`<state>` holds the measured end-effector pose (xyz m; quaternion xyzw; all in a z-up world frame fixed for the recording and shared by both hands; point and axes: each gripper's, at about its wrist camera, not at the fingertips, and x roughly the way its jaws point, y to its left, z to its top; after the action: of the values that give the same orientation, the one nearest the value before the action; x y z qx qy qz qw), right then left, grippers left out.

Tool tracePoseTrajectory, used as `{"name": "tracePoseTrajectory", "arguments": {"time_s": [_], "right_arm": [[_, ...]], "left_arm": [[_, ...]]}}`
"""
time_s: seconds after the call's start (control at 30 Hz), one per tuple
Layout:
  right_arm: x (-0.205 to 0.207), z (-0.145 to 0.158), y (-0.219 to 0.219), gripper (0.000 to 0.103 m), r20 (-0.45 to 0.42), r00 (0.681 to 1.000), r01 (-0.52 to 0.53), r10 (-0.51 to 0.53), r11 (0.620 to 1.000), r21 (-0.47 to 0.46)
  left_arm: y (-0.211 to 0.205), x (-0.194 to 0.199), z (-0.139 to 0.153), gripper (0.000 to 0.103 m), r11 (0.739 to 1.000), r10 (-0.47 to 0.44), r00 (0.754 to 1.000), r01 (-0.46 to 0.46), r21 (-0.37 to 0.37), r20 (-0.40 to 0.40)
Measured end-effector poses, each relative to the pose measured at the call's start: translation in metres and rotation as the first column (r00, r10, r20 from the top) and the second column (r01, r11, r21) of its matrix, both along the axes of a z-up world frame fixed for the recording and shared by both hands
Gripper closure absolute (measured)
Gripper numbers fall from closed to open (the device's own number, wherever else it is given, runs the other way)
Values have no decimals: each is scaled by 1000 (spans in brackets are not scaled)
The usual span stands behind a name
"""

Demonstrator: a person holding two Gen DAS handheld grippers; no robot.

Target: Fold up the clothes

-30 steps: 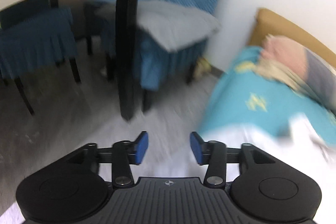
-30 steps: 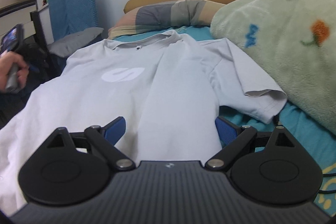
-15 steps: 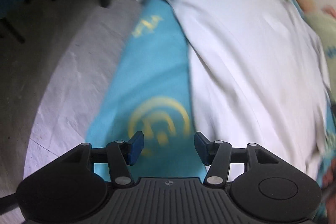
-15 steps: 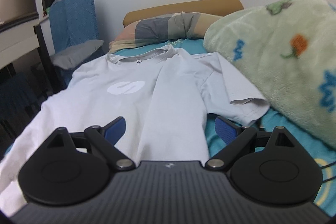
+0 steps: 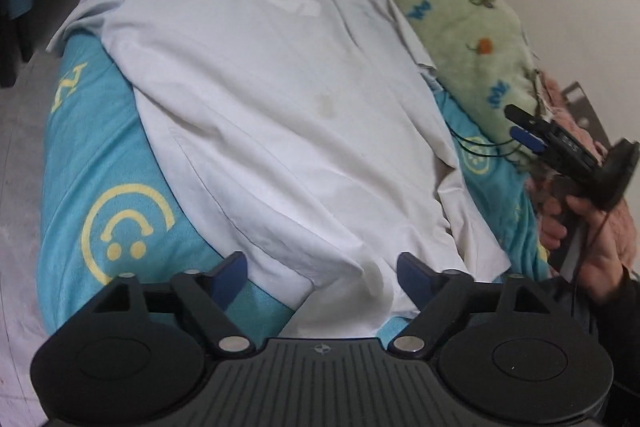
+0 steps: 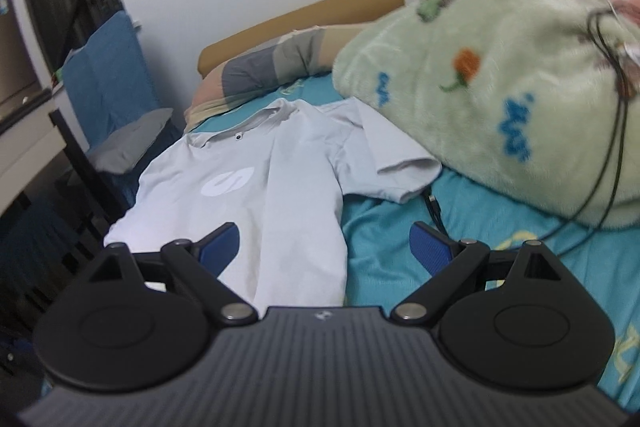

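Pale grey short-sleeved polo shirt (image 5: 272, 115) lies flat on the turquoise smiley-print bedsheet (image 5: 100, 155), its hem at the near edge beneath the left gripper (image 5: 320, 273), whose empty jaws are opening; the right gripper (image 6: 324, 247) is spread wide, empty, beside the green fleece blanket (image 6: 500, 99).

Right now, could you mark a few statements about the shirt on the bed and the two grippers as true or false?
1. The pale polo shirt lies spread flat on the turquoise sheet. True.
2. The left gripper is clamped on the shirt's hem. False: its jaws are opening and the pads press on nothing; the hem only lies below them.
3. The right gripper holds a sleeve. False: its jaws stand wide open and empty, the sleeve lies well ahead.
4. A green fleece blanket is bunched beside the shirt. True.
5. The shirt is already folded in half. False: both sleeves and the body are still laid out.
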<state>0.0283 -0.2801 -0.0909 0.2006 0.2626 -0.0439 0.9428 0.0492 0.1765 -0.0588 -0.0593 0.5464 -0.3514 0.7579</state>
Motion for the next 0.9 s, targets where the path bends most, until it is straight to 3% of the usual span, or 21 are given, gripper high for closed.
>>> {"name": "tracePoseTrajectory", "arguments": {"time_s": [0.2,0.33,0.4,0.43,0.47,0.5,0.6,0.73,0.83,0.9], "right_arm": [[13,-15,-4,10,-45,999,2,1,997,74],[22,-19,4,10,-63,998,-18,21,999,49],[24,-21,8,10,-72,997,-27,30,999,32],[25,-21,9,10,-76,997,-31,33,999,28],[26,-22,10,10,-79,996,-34,36,999,24],[27,-22,10,10,-81,996,-34,36,999,20],[26,-20,10,10,-75,997,-33,33,999,10],[23,-14,8,10,-52,998,-27,27,1000,7],[21,-10,10,10,-36,999,-29,28,1000,-12],[20,-8,12,10,-27,999,-35,34,999,-31]], "left_arm": [[2,14,-37,19,994,-107,993,107,-9,-45],[-8,14,-63,21,978,-203,977,205,24,-72],[-5,20,-62,26,982,-182,978,186,30,-102],[-3,24,-60,51,985,-167,979,172,32,-117],[-1,27,-59,87,987,-152,979,158,35,-133],[1,30,-58,98,989,-138,979,145,39,-148],[12,36,-38,99,995,-83,979,91,30,-188],[20,25,-18,100,993,-34,975,57,101,-221],[35,16,-28,100,970,56,961,11,243,-270],[43,13,-45,101,938,127,946,-17,345,-298]]}}
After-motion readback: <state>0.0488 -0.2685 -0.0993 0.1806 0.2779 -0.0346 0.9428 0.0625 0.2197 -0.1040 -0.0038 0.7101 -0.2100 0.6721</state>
